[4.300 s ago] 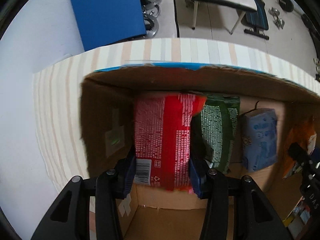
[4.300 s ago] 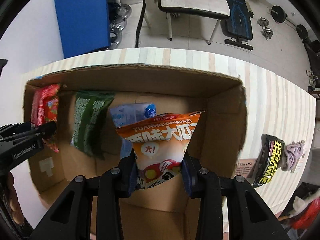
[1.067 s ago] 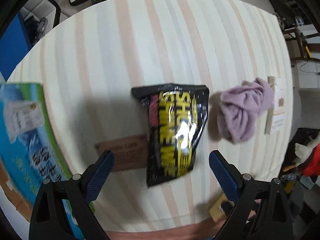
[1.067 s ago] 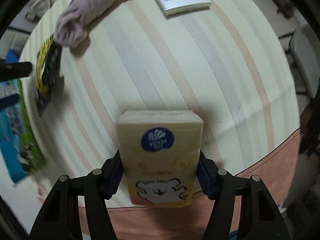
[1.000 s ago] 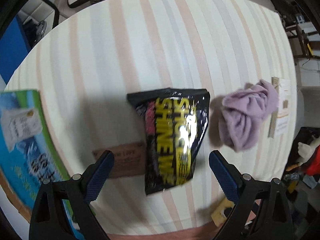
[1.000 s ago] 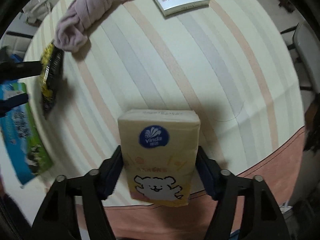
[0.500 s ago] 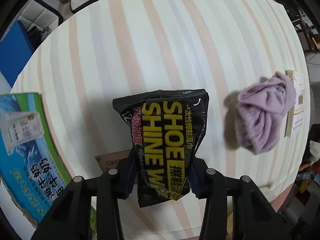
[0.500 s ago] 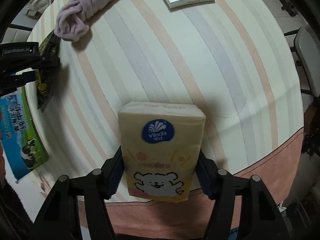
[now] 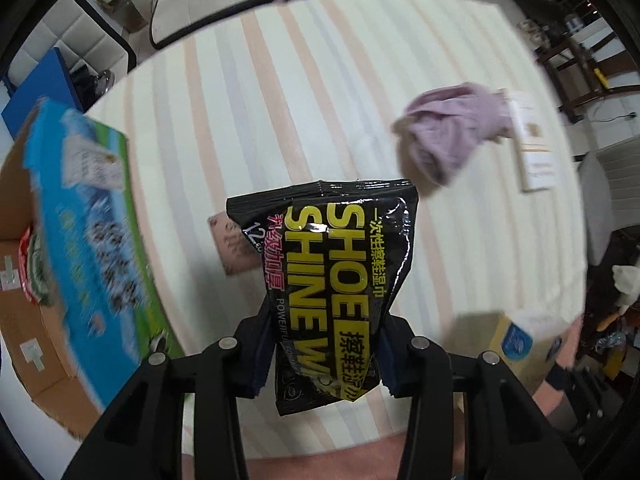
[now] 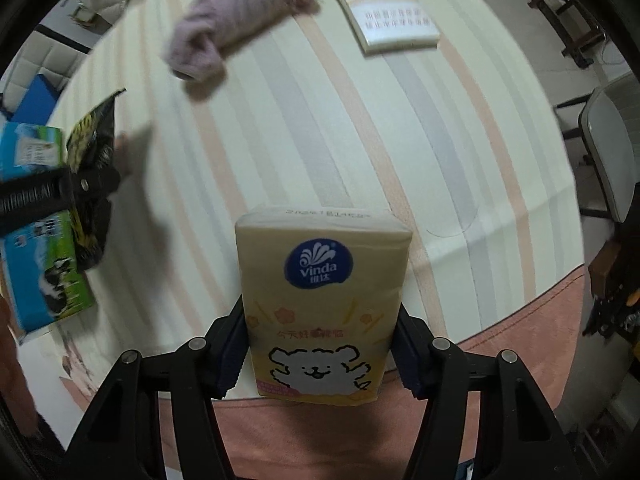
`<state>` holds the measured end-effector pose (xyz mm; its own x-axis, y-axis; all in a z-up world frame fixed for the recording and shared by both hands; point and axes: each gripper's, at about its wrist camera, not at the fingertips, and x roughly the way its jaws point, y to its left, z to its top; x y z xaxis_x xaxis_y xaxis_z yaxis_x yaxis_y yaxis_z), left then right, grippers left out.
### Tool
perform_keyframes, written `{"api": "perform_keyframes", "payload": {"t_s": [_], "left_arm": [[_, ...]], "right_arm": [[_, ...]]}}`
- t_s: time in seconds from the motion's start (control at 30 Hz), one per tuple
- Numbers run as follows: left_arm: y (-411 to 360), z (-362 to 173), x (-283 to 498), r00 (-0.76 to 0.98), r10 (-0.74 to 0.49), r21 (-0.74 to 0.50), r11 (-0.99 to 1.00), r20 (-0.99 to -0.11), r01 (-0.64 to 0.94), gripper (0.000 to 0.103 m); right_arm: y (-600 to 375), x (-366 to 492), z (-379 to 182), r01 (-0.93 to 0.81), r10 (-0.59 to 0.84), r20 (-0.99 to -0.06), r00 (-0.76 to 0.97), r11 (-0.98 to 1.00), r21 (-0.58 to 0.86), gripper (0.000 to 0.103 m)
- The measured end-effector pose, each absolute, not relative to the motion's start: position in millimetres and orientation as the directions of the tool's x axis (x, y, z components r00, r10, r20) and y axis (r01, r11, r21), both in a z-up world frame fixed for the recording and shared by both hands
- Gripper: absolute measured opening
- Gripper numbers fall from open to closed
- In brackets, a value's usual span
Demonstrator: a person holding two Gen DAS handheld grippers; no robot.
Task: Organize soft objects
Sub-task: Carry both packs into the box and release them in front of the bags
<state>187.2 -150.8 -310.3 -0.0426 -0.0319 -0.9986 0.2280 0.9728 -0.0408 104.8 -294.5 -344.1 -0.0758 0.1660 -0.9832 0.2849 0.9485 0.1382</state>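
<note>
My left gripper points straight down and is shut on a black "SHOE SHINE" wipes pack, which hangs clear of the striped table. My right gripper has a yellow Vinda tissue pack upright between its pads. Its jaws are closing and the pads press the pack's sides. A crumpled purple cloth lies on the table beyond the wipes pack. From the right wrist, the purple cloth is at the far side and the wipes pack is at the left.
An open cardboard box with a blue-green printed flap stands at the left, with snack bags inside. A white booklet lies past the cloth. A small brown card lies under the wipes pack. A chair stands by the table's right edge.
My left gripper shut on the wipes pack and lifted it off the table. My right gripper tightened on the tissue pack and rose with it. The box now shows larger at the left.
</note>
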Motion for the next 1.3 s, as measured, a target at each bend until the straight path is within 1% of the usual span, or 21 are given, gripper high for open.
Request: {"api": "perform_keyframes", "payload": {"t_s": [0.17,0.3,0.33,0.5,0.57,0.7,0.83,0.93,1.13,1.3], "left_arm": [[-136,-251,158,0.04,-0.111,-0.1,0.97,-0.993,0.223,0.04],[-88,-200,140,0.156,-0.151,-0.118,0.972,-0.976,0.202,0.04],[-73,-184,134,0.19,-0.151,-0.113,0.974,-0.97,0.198,0.04],[-16,-136,125,0.313,-0.131,-0.085,0.984,-0.941,0.155,0.04],[0,-128,127,0.341,-0.121,-0.078,0.988,-0.932,0.137,0.04],[44,-114,132,0.389,-0.085,-0.057,0.995,-0.918,0.081,0.04],[94,-113,138,0.377,-0.084,-0.084,0.996,-0.923,0.016,0.04],[133,-119,146,0.35,-0.067,-0.085,0.996,-0.934,-0.037,0.04],[222,-171,181,0.179,-0.1,-0.131,0.976,-0.979,-0.174,0.04],[270,-230,207,0.009,-0.1,-0.099,0.972,-0.995,-0.213,0.04]], "right_arm": [[-277,97,-294,0.242,0.195,-0.981,0.003,0.952,0.19,0.065],[-259,95,-251,0.187,0.215,-0.974,0.068,0.957,0.224,0.065],[-251,95,-236,0.167,0.221,-0.971,0.088,0.958,0.233,0.065],[-224,104,-187,0.089,0.268,-0.952,0.144,0.955,0.282,0.064],[-218,110,-173,0.056,0.288,-0.944,0.158,0.952,0.3,0.065],[-174,123,-147,-0.026,0.332,-0.926,0.179,0.942,0.333,0.064],[-123,136,-129,-0.094,0.377,-0.909,0.176,0.926,0.366,0.064],[-88,147,-130,-0.126,0.41,-0.899,0.156,0.91,0.394,0.064],[5,173,-161,-0.154,0.488,-0.872,0.043,0.866,0.476,0.065],[74,189,-207,-0.167,0.482,-0.875,-0.056,0.859,0.484,0.065]]}}
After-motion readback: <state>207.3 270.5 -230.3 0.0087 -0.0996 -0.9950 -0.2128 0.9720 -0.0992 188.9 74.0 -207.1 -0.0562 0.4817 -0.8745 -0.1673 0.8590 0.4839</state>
